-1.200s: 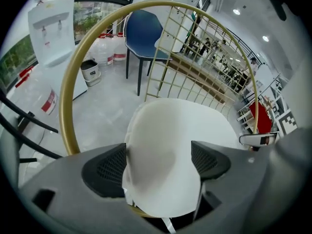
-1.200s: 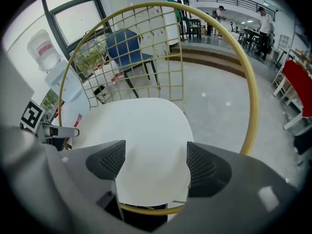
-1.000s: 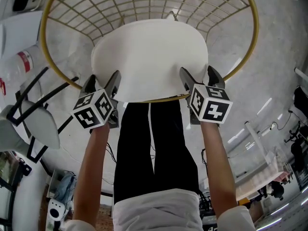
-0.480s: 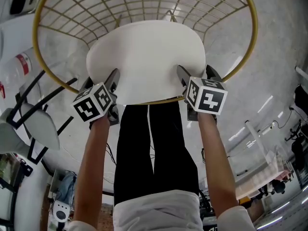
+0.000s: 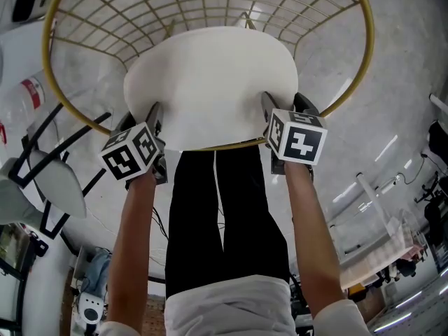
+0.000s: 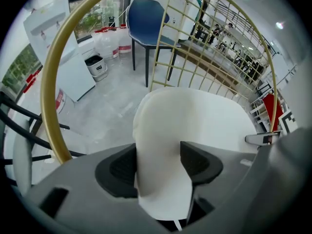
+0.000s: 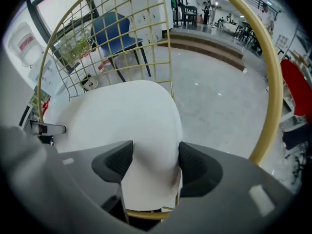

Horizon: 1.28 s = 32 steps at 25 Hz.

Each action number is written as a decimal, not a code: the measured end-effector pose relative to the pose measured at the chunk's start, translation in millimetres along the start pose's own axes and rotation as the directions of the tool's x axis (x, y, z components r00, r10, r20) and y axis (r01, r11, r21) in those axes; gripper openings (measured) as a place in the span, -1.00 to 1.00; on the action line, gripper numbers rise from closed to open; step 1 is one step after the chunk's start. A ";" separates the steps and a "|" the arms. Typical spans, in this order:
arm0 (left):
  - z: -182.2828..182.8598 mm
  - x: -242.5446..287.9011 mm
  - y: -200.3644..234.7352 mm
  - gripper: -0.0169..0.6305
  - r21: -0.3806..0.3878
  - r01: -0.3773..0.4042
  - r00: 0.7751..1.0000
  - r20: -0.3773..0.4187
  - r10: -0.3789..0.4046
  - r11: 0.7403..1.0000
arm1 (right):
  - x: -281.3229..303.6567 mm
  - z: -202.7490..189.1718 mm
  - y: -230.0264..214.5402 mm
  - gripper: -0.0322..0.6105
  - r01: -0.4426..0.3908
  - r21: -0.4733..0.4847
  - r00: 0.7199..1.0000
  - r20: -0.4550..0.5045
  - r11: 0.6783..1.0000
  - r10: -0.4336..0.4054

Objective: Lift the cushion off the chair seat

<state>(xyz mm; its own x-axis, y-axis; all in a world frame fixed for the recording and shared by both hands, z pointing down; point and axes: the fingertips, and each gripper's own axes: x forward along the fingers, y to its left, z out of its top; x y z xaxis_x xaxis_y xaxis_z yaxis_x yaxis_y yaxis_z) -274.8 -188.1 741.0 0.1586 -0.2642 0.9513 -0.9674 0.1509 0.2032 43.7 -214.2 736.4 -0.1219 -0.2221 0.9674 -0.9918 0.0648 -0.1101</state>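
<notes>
— What stays unseen from the head view?
— The seat under the cushion (image 5: 213,82). The left gripper (image 5: 142,116) and right gripper (image 5: 287,103), jaws closing on the cushion's near edge, cover that edge too.
— And the chair (image 5: 370,47)?
— Cut off on its far side by the picture's edge. The far people (image 7: 213,4) are too small to make out.

L gripper (image 6: 158,167), R gripper (image 7: 151,165) jaws: wide → closing on cushion (image 5: 210,82)

Jaws of the left gripper (image 6: 158,165) are closing on the edge of the white cushion (image 6: 200,118), pads seemingly pressing it. The gold chair frame (image 6: 47,89) arcs behind, with a blue chair (image 6: 145,17) beyond.
</notes>
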 end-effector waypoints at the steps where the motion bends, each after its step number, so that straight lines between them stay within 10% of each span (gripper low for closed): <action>1: -0.4 -1.3 -0.8 -0.14 0.008 -0.001 1.000 0.004 0.001 1.000 | -1.0 -0.5 -0.8 0.02 0.005 -0.008 1.000 0.004 1.000 -0.005; 32: -0.8 -68.4 -0.5 -0.40 0.031 0.029 0.998 0.061 -0.031 0.999 | -67.7 -5.4 22.9 -0.42 -0.052 -0.055 0.997 0.046 0.997 0.055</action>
<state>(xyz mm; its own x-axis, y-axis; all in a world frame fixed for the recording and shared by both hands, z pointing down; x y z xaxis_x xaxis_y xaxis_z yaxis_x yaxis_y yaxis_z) -285.0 -169.3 676.0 0.1759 -0.3263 0.9288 -0.9680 0.1140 0.2233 29.5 -192.4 669.6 -0.1778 -0.2631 0.9482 -0.9805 0.1299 -0.1478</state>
